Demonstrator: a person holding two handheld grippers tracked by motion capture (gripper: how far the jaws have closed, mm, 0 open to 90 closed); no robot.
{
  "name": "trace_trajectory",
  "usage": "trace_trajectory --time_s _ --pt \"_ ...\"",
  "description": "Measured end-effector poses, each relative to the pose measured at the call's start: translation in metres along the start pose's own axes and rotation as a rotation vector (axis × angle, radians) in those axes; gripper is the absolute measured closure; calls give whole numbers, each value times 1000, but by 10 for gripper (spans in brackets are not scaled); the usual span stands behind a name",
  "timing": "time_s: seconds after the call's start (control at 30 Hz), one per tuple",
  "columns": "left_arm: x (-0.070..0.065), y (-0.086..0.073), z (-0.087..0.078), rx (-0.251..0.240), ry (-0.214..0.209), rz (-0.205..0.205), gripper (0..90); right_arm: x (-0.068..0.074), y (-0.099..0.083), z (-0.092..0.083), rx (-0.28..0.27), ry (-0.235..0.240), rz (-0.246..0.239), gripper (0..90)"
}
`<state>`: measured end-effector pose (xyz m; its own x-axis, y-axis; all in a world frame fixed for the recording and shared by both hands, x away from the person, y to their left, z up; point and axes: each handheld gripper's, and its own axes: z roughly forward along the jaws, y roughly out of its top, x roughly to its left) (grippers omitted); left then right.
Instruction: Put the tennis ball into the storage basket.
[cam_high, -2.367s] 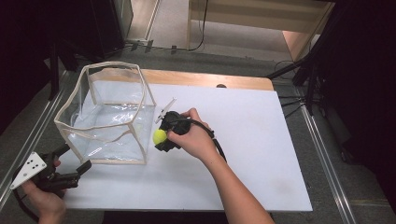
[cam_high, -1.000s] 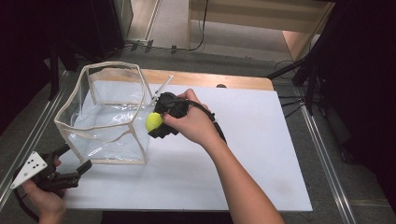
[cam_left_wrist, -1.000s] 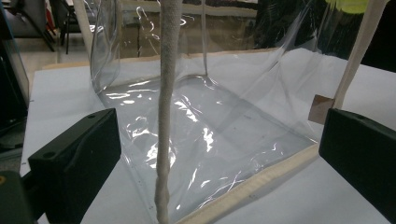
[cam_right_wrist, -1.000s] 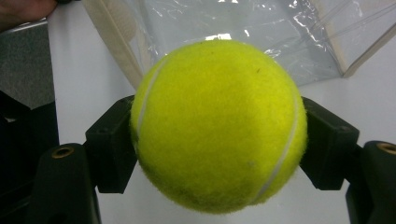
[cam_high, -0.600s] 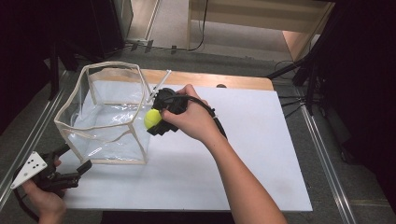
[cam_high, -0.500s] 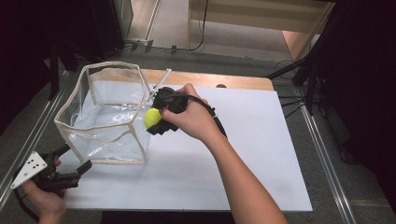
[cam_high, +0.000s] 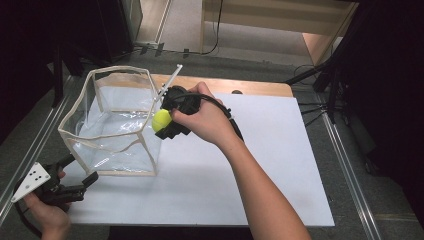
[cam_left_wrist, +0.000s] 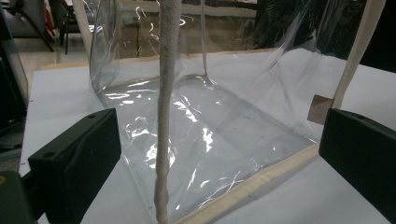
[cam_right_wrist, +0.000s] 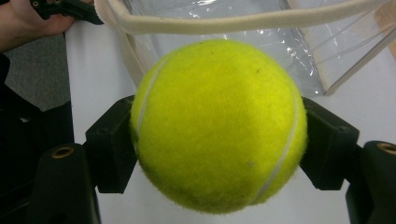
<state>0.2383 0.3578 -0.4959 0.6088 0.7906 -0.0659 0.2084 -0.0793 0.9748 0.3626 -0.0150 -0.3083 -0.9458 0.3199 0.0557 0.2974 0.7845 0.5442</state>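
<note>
The right gripper (cam_right_wrist: 219, 154) has its fingers (cam_right_wrist: 109, 149) clamped on either side of a tennis ball (cam_right_wrist: 217, 126), just short of the clear bag's (cam_high: 115, 125) cream rim. The left gripper's (cam_high: 75, 182) fingers stand wide apart at the bag's near corner on the table (cam_high: 260, 175), touching nothing.

White table (cam_high: 280, 165): clear plastic bag (cam_high: 112, 125) with beige trim, standing open at the left. Right gripper (cam_high: 167, 120), held in the right hand (cam_high: 205, 120), clamps a yellow tennis ball (cam_high: 161, 120) at the bag's right rim. Left gripper (cam_high: 75, 177), jaws apart, lies near the bag's front-left corner, in the left hand (cam_high: 47, 212).
</note>
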Motion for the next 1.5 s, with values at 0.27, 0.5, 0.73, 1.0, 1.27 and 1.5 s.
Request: trace_trajectory --time_s 0.27,0.5,0.73,1.0,1.27,1.5 --pt "0 0 0 -1 -1 0 0 1 7 -6 5 -1 -13 230" --pt "0 0 0 0 -1 0 0 0 11 -10 0 0 -12 231" --pt "0 0 0 0 -1 0 0 -1 17 -13 -5 -8 -23 231" --pt "0 0 0 -1 -1 1 0 -3 22 -16 -14 -8 -20 231" --pt "0 0 0 -3 -1 -2 0 -5 29 -17 -20 -9 -25 231" --pt "0 0 0 -1 0 1 0 -7 37 -18 -34 -11 -23 231"
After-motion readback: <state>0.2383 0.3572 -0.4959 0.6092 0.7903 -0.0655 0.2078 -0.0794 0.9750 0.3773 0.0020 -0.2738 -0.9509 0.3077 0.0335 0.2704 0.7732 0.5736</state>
